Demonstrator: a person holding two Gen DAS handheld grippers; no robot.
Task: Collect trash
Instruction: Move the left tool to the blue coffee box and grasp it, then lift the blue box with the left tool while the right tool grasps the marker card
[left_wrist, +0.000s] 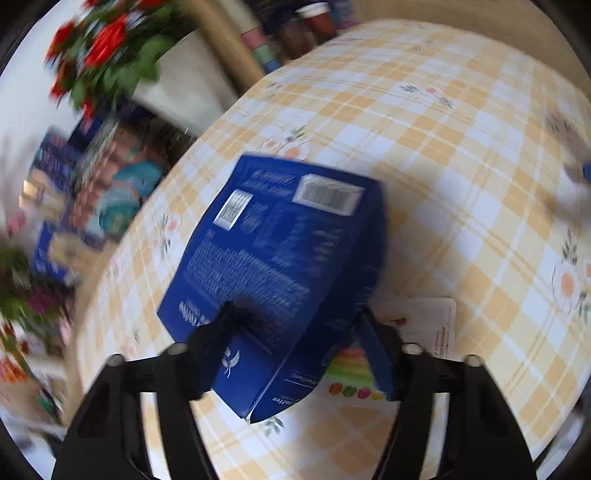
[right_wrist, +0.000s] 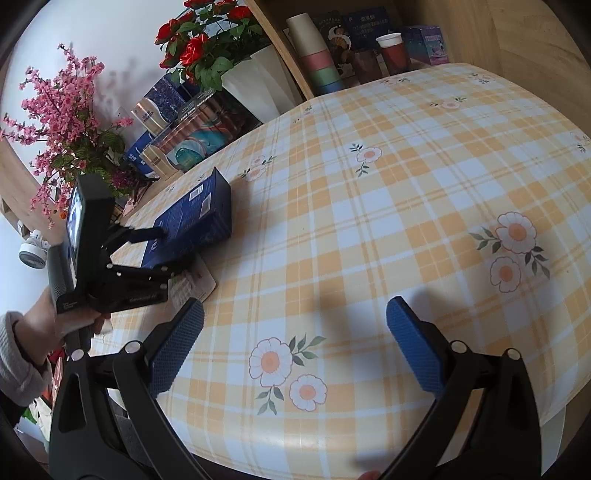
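My left gripper (left_wrist: 295, 325) straddles the blue box (left_wrist: 280, 266) lying on the checked table (left_wrist: 461, 155), pads against its sides. I should squeeze squarely, then lift clear of the card (left_wrist: 424, 321) beside the box. My right gripper (right_wrist: 295, 347), right of the box, gapes empty.

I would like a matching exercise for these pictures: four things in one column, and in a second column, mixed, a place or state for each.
Things:
1. blue box
2. right gripper
3. white card
4. red roses

Places or states:
a. in a white pot beyond the table's far edge
b. open, nothing between its fingers
c. lies flat, partly under the box
d. between the left gripper's fingers

Pairs: 1-d, 2-b, 3-c, 4-a
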